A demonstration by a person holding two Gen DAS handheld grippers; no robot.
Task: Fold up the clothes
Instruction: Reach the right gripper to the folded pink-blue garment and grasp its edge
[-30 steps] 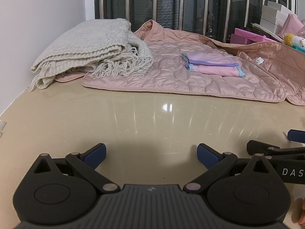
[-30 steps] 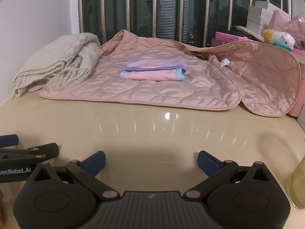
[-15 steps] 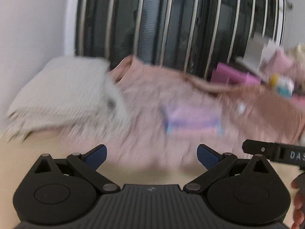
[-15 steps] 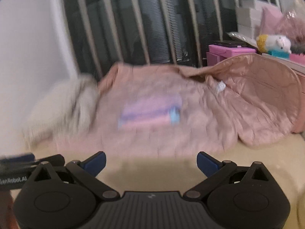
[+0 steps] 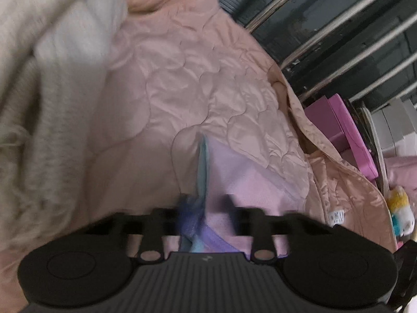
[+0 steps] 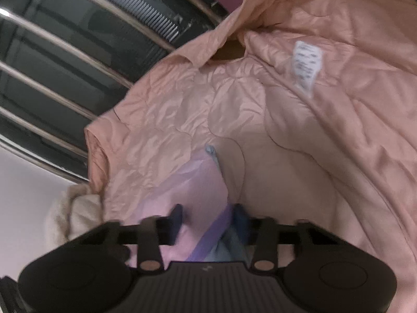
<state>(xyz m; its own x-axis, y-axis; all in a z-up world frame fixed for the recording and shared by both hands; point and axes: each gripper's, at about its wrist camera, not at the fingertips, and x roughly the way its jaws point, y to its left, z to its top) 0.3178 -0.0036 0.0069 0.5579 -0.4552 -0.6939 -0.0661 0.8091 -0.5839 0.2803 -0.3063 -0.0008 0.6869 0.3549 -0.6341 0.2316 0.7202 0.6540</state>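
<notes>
A folded pink garment with purple and teal trim lies on a pink quilted jacket. My left gripper is over the garment's left end, jaws partly closed around its trimmed edge; the view is blurred. The garment also shows in the right wrist view. My right gripper is over its right end, jaws partly closed around the purple-trimmed edge. The jacket spreads beneath, with a white label.
A cream knitted blanket lies folded at the left of the jacket, and shows in the right wrist view. Metal window bars stand behind. Pink boxes and a plush toy sit at the right.
Both grippers have moved from above the bare tabletop forward onto the folded pink garment, one at each end, tilted, and their jaws have narrowed around its edges.
</notes>
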